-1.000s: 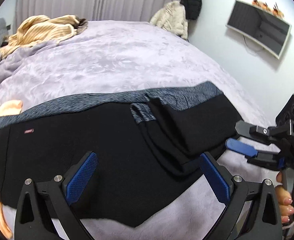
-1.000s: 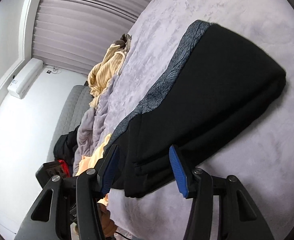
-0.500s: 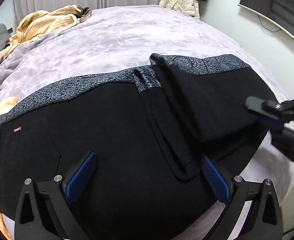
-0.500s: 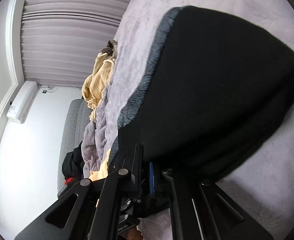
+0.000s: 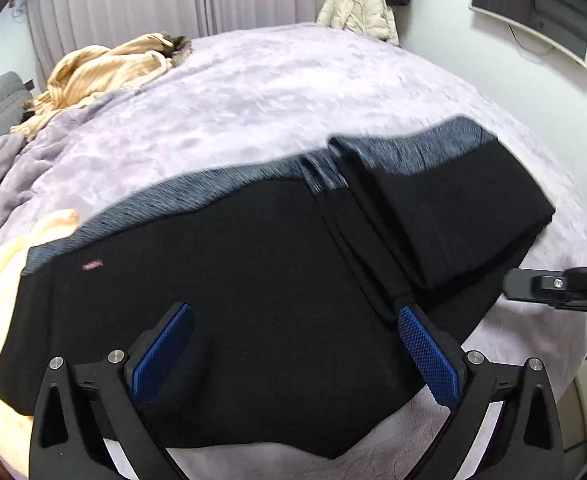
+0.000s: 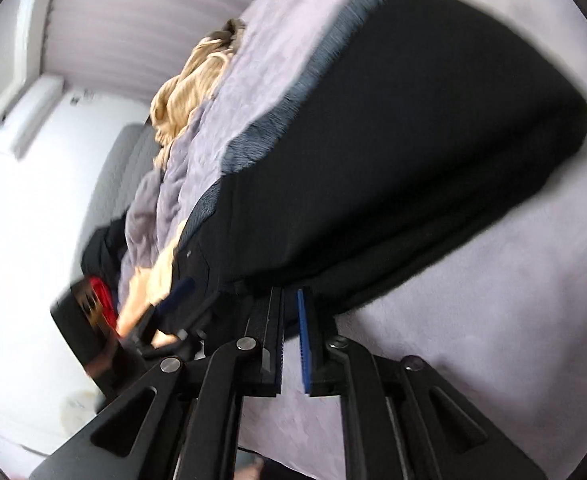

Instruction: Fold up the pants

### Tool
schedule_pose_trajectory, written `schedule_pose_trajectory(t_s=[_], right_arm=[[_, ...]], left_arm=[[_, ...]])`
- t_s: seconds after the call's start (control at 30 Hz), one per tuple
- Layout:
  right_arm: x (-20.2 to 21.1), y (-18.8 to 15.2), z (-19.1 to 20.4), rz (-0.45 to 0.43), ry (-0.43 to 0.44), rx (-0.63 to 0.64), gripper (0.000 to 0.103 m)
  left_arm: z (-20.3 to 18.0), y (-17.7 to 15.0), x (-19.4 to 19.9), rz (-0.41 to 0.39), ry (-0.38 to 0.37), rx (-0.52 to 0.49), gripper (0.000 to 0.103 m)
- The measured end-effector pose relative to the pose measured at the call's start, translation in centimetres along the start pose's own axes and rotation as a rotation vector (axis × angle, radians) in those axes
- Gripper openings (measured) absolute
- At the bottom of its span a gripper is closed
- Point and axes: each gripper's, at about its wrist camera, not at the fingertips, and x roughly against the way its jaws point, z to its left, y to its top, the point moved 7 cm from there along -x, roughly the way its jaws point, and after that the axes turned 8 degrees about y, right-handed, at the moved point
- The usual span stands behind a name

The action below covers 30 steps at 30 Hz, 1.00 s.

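Observation:
Black pants [image 5: 253, 300] with a grey patterned side stripe lie across the lilac bed, their right end folded back over itself. My left gripper [image 5: 293, 344] is open, its blue pads [image 5: 161, 356] low over the near edge of the pants. My right gripper [image 6: 289, 304] has its jaws nearly together at the near edge of the folded end [image 6: 413, 160]; whether cloth is pinched between them is not clear. It also shows at the right of the left wrist view [image 5: 553, 284].
The lilac bedspread [image 5: 253, 92] covers the bed. A tan striped garment [image 5: 105, 68] lies at the far left. A pale yellow cloth [image 5: 13, 248] lies left of the pants. A jacket [image 5: 357, 8] hangs on the wall, near a wall screen [image 5: 533, 4].
My right gripper closed from wide open to nearly shut at the pants' folded edge. My left gripper moved in over the pants and stayed open.

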Motion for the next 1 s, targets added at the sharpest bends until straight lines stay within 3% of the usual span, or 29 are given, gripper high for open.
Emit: schedule_pose_trajectory(t_s=[0.1,0.13,0.17,0.23,0.27,0.37,0.43,0.57,0.63,0.73,0.83,1.0], right_arm=[[3.5,2.3,1.0,-0.094,-0.043,0.096,0.022],[4.7,3.4,0.9,-0.134,-0.046,0.098,0.032],[5.8,4.9,0.7,-0.183,-0.047,0.086,0.035],[7.2,7.2,0.3,-0.241,-0.031,0.074,0.034],[7.5,8.4,0.0,-0.257,-0.038,0.067,0.029],[7.3,11.7,-1.9,-0.276,-0.062,0.022,0.026],[6.1,13.4,-3.1,-0.261,-0.062,-0.003,0.026],[2.3,13.8,-5.9,-0.16,-0.057,-0.052,0.025],[1.5,12.8,-6.6,-0.171,-0.064,-0.031,0.026],[1.1,11.4,-6.0,-0.177,-0.093,0.05,0.026],[0.8,10.7,-5.4,-0.167,-0.136,0.087,0.026],[0.6,9.5,-4.7,-0.145,-0.233,0.159,0.025]], left_arm=[[0.1,2.8,0.9,-0.014,-0.061,0.052,0.102],[-0.4,3.9,1.0,-0.022,-0.084,0.057,0.102],[-1.2,5.0,1.1,-0.033,-0.107,0.056,0.102],[-3.3,6.9,1.3,-0.052,-0.159,0.034,0.102],[-4.3,7.8,0.9,-0.053,-0.186,0.02,0.102],[-7.8,10.2,-1.0,-0.009,-0.256,0.013,0.102],[-9.4,11.1,-3.0,0.031,-0.262,0.022,0.102],[-9.7,9.3,-7.8,0.132,-0.141,0.01,0.102],[-8.5,7.3,-8.7,0.139,-0.104,-0.009,0.102],[-7.9,5.6,-7.6,0.118,-0.11,-0.032,0.103],[-6.7,4.1,-7.0,0.111,-0.181,0.027,0.103],[-6.2,3.7,-5.3,0.091,-0.192,0.044,0.102]])
